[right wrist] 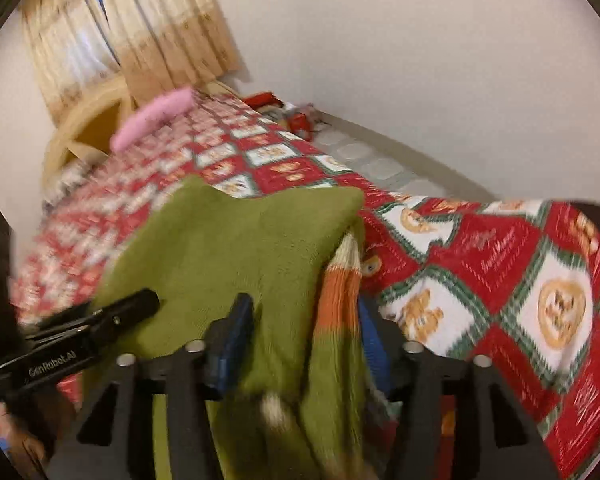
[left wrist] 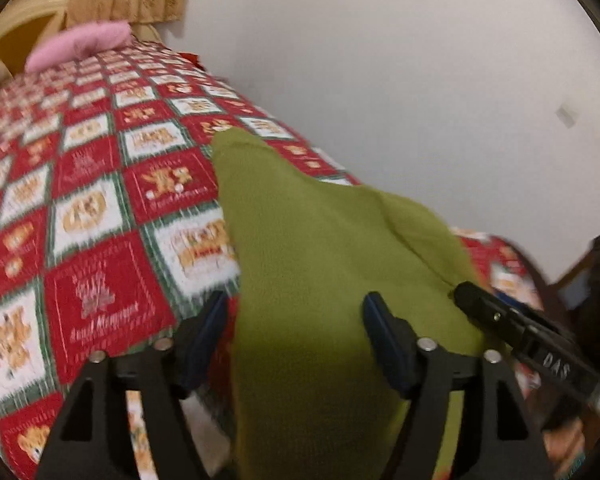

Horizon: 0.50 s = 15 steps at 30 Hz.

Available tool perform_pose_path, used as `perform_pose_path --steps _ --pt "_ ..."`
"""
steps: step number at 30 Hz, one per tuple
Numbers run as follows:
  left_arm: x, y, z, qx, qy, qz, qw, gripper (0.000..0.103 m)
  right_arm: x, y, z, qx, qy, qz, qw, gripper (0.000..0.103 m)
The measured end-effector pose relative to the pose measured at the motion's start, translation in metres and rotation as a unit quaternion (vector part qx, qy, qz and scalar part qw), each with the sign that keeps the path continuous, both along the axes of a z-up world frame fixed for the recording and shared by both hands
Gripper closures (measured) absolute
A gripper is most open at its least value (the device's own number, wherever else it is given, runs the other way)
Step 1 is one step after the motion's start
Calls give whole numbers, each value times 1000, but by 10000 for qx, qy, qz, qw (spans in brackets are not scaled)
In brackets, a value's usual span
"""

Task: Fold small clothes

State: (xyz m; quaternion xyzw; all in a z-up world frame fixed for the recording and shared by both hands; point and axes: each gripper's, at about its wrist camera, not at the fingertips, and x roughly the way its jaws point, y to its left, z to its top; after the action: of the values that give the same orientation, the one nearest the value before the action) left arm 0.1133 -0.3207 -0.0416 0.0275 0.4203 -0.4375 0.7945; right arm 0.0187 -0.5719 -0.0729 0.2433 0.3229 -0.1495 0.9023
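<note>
We see one bed, its red, white and green patchwork quilt (left wrist: 100,184) running to a curtained window. One green garment (left wrist: 320,264) with an orange-and-cream striped part (right wrist: 340,292) lies on the quilt's near end, and one pink cloth (left wrist: 80,44) at the far end. Our two grippers meet the garment: the left gripper (left wrist: 296,320) stands wide with green cloth between its untouching pads, and the right gripper (right wrist: 306,320) stands partly open around the striped fold.
</note>
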Motion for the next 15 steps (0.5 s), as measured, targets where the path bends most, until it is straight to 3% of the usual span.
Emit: perform_pose_path --steps 2,6,7,9,11,13,14,15 --pt "0 13 -2 -212 167 -33 9996 20 -23 2 1 54 -43 119 9999 33" --pt "-1 18 -22 -334 864 -135 9956 20 -33 15 -17 346 254 490 9979 31" --pt "-2 17 -26 -120 910 360 9951 20 -30 19 -21 253 399 543 9974 31" --pt "-11 14 -28 -142 775 379 9962 20 -27 34 -22 -152 567 687 9959 31" --pt "-18 6 -29 -108 712 344 9968 20 -25 39 -22 -151 603 802 9948 32" --pt "-24 -4 -30 -128 792 210 9966 21 -21 60 -18 -482 685 1061 9908 40" --pt "-26 -8 -29 -161 866 97 9961 24 -19 62 -18 -447 719 1100 9903 55" --pt "-28 -15 -28 -160 927 6 9956 26 -18 59 -17 -225 736 1038 9916 61"
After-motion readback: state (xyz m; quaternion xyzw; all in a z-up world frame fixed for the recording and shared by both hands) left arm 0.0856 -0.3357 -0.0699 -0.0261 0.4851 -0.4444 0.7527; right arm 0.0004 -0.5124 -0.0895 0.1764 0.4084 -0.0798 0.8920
